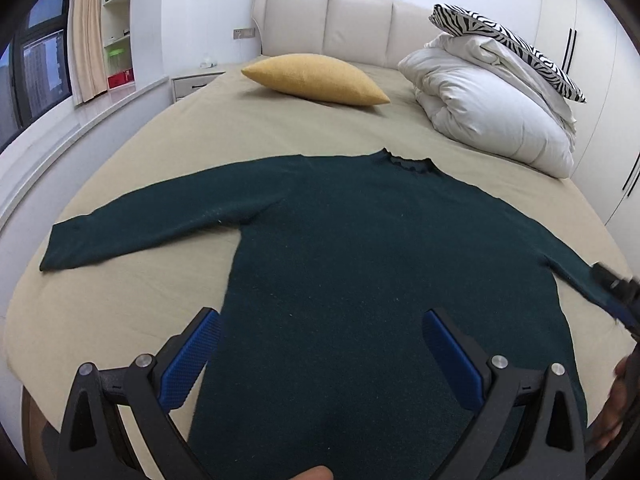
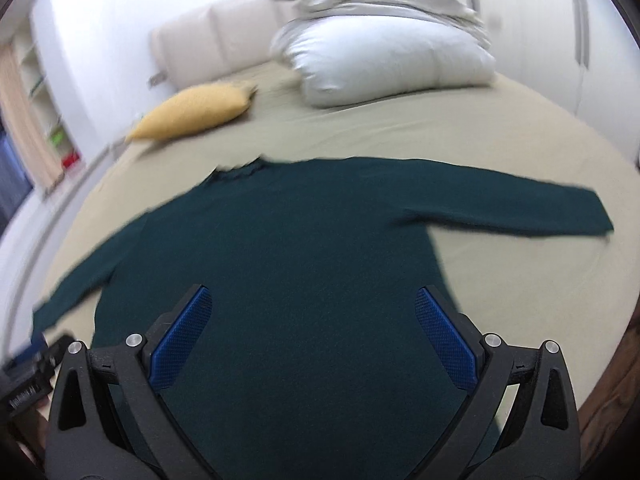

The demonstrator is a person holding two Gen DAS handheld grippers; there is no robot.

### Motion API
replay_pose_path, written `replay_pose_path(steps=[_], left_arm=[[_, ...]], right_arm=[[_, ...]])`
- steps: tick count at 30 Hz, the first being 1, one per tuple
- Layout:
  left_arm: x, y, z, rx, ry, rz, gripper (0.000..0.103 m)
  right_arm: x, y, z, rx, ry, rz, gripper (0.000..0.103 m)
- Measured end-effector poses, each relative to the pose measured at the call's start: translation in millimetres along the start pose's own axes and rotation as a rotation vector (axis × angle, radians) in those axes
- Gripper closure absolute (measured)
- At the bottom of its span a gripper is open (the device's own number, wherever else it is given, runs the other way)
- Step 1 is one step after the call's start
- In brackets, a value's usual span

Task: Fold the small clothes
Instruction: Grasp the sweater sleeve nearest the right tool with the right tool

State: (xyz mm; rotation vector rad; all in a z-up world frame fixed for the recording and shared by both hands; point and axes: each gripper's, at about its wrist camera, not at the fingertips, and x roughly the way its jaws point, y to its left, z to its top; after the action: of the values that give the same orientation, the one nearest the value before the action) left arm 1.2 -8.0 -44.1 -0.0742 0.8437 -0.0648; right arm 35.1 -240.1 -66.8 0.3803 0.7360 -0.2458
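Bedroom light falls on a bed [image 1: 168,152] under a tan sheet, padded headboard [image 1: 332,20] at 12 o'clock, a window [image 1: 36,68] and shelves [image 1: 118,32] at 10 o'clock. Spread flat across the near half lies a dark green sweater [image 1: 360,248], collar toward the headboard and both sleeves out to the sides, a layout that looks prepared for a first fold. In the left wrist view its left sleeve [image 1: 152,220] reaches to 9 o'clock; in the right wrist view, which is motion-blurred, the right sleeve [image 2: 520,208] runs to 3 o'clock. Folded white bedding [image 1: 492,108] with a zebra-print pillow [image 1: 512,44] on top sits at 1 o'clock, apparently pushed aside to free the working area, and a yellow cushion [image 1: 316,78] rests near the headboard at 12 o'clock.

Left gripper [image 1: 322,330] hovers above the sweater's lower body with its blue pads [image 1: 192,360] spread wide and nothing between them. Right gripper [image 2: 314,312] hangs over the same region, jaws likewise parted and empty; it also appears, blurred, at the left view's 3 o'clock edge near the right sleeve. Folding has not yet begun, judging by the flat garment.

White lettering shows on a black device [image 2: 28,384] at 8 o'clock in the right view, but it is too blurred to read. No other labels are legible.
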Motion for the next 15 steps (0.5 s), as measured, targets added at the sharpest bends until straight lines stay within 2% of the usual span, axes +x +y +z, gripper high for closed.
replay_pose_path(steps=[3,4,6,9,11,13,15], left_arm=[[18.4,-6.8,-0.9,0.013,0.084,-0.038,0.0],[24.3,-9.0,-2.0,0.009,0.104,-0.047,0.0],[31.5,-18.0,-2.9,0.044,0.084,-0.023,0.0],[33.5,-33.7,-0.9,0.116,-0.007,-0.002,0.0],[41.2,-40.6,1.9,0.132,0.007,0.0,0.0],[54.0,-48.0,6.9,0.132,0.07,0.022,0.0],[63.1,-45.7,14.6,0.073,0.106,0.012,0.0]], right_arm=[[5.0,-95.4,15.6,0.205,-0.026,-0.038,0.003],[7.7,-125.7,19.1,0.261,-0.026,-0.058,0.012],[13.6,-191.4,23.4,0.384,-0.019,-0.083,0.024],[18.0,-294.7,22.4,0.592,-0.028,-0.114,0.031],[20.9,-349.0,18.9,0.688,-0.043,-0.119,0.035],[27.9,-396.2,16.1,0.755,-0.061,-0.11,0.036],[39.1,-433.2,13.8,0.815,-0.067,-0.077,0.045]])
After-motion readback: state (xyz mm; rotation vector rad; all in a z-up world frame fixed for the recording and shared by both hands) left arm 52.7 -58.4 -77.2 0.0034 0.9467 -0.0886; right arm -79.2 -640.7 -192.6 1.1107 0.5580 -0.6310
